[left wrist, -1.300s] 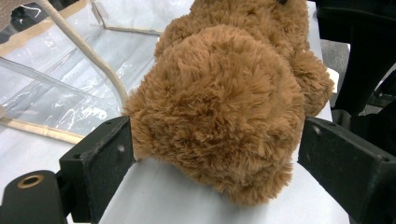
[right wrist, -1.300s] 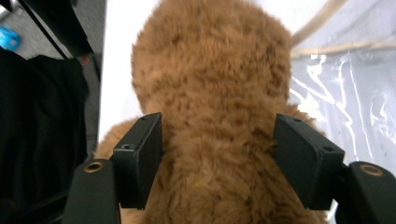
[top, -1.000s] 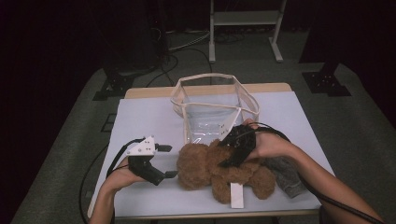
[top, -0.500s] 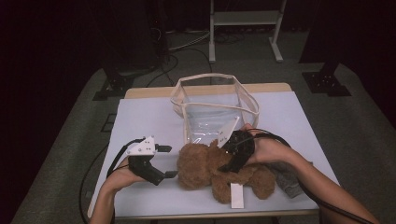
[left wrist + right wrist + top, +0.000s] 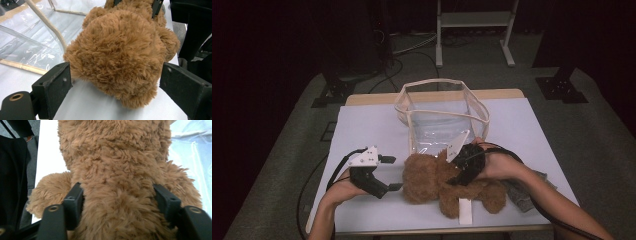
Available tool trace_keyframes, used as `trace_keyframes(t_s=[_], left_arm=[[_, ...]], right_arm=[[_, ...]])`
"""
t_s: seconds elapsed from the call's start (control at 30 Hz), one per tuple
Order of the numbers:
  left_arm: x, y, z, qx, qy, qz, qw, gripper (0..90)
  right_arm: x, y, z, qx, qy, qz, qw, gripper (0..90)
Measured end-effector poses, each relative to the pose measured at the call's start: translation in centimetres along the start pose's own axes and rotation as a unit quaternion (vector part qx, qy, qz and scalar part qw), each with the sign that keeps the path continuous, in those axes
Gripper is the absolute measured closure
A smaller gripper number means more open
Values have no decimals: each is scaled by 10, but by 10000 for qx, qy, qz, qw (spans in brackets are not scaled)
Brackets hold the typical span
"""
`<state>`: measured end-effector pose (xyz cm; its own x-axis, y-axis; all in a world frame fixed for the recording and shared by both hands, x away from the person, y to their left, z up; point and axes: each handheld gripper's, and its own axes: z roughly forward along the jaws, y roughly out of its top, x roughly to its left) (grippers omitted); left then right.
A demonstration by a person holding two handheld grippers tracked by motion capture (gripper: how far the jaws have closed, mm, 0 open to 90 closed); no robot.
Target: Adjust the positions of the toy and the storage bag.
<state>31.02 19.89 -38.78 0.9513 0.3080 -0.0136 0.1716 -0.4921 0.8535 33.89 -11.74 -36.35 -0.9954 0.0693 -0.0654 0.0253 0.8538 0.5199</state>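
Right now my right gripper (image 5: 451, 172) has its jaws sunk into the plush of the brown teddy bear (image 5: 447, 184), one pad on each side of the body just below the arms, as the right gripper view shows; they have just been closing in on it, and the fur bulges between them, so I read this as a grasp on the torso. I take it there because the middle is the thickest, firmest part, and a hold there should carry the whole toy without it flopping. The bear lies on the white table (image 5: 367, 125), near its front edge, just in front of the clear plastic bag (image 5: 442, 112) with the beige trim, whose mouth stands open and upward, likely where the bear is meant to go.

My left gripper (image 5: 393, 172) rests low at the bear's head, jaws spread wide and level with the tabletop, the head sitting between them with bare gaps on both sides, so nothing is pinched. I judge it waits there to steady the head. My right forearm reaches in from the lower right, wrist bent over the bear; my left hand lies on the table.
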Motion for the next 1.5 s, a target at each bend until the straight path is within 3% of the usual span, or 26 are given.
trace_keyframes(t_s=[0.43,0.67,0.97,1.3,1.5], left_arm=[[1,-1,-2,2,21,-3,10000,95],[3,-3,-5,-30,65,-63,10000,95],[4,-5,-7,-56,90,-108,9999,94],[5,-5,-14,-119,157,-122,9997,95],[7,-7,-19,-168,210,-150,9995,95]], right_arm=[[3,-5,-2,-110,-108,108,9998,592],[-1,-10,-12,-487,52,449,9978,680],[-1,-5,-20,-326,68,434,9985,722],[1,5,-26,-315,149,349,9988,739],[-1,3,-36,-392,101,448,9982,741]])
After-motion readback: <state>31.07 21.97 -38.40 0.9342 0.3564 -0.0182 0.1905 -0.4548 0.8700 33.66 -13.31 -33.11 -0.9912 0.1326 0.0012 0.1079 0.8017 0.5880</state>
